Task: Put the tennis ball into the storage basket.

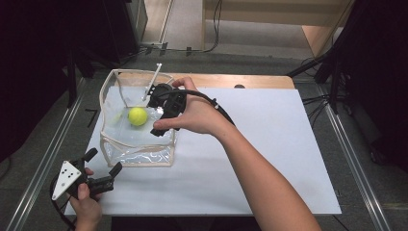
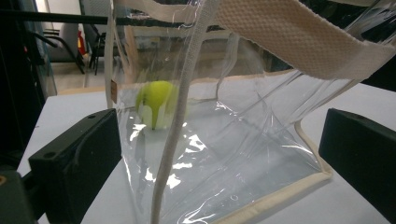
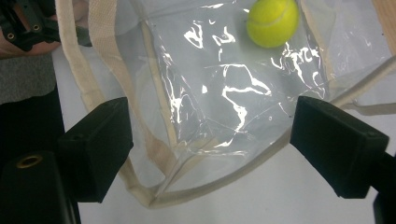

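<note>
A clear plastic bag with cream fabric trim stands open-topped on the white table at the left. A yellow-green tennis ball lies on the bag's floor. My right gripper hovers over the bag's right rim, jaws pointing left over the opening and spread apart with nothing pinched. In the right gripper view the ball lies beyond the jaws, down on the clear bag. My left gripper rests open by the table's front left corner, just short of the bag. The left gripper view shows the ball through the bag wall.
A white sheet covers the table, with a strip of bare wood along the back. One cream handle sticks up at the bag's far side. Metal rails and dark floor flank the table, with cables at the right.
</note>
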Available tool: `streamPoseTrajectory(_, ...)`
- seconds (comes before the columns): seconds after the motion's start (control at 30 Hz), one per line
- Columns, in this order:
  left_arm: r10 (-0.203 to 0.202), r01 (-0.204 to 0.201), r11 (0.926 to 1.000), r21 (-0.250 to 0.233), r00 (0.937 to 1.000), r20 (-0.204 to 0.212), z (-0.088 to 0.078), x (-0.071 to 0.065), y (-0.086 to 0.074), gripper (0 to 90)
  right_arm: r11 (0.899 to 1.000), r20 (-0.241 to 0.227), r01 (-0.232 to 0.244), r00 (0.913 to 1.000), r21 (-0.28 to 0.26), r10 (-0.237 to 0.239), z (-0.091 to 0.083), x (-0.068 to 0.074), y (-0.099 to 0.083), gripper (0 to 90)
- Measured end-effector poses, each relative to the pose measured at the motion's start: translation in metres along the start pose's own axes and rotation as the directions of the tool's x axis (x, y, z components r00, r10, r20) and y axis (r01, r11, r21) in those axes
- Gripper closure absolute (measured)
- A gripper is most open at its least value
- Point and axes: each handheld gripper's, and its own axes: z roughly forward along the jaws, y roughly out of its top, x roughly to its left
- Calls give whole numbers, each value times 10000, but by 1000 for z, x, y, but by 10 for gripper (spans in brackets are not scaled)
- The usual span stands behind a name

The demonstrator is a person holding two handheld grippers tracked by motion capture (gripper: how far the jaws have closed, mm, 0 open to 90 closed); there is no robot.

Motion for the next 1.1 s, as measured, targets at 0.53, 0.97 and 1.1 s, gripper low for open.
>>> streamPoseTrajectory(0.53, 75, -75, 10000, 52, 10000, -30, 0, 0, 0, 0, 9997, 139, -149, 9998, -171, 152, -12, -3, -22, 113)
streamPoseTrajectory(0.97, 103, -103, 9999, 59, 9999, -13, 1, -1, 0, 0, 9994, 371, -279, 9989, -216, 286, -16, -6, -39, 113)
streamPoseTrajectory(1.1, 105, -105, 9999, 58, 9999, -24, 1, -1, 0, 0, 9992, 398, -347, 9986, -203, 355, -17, -6, -43, 113)
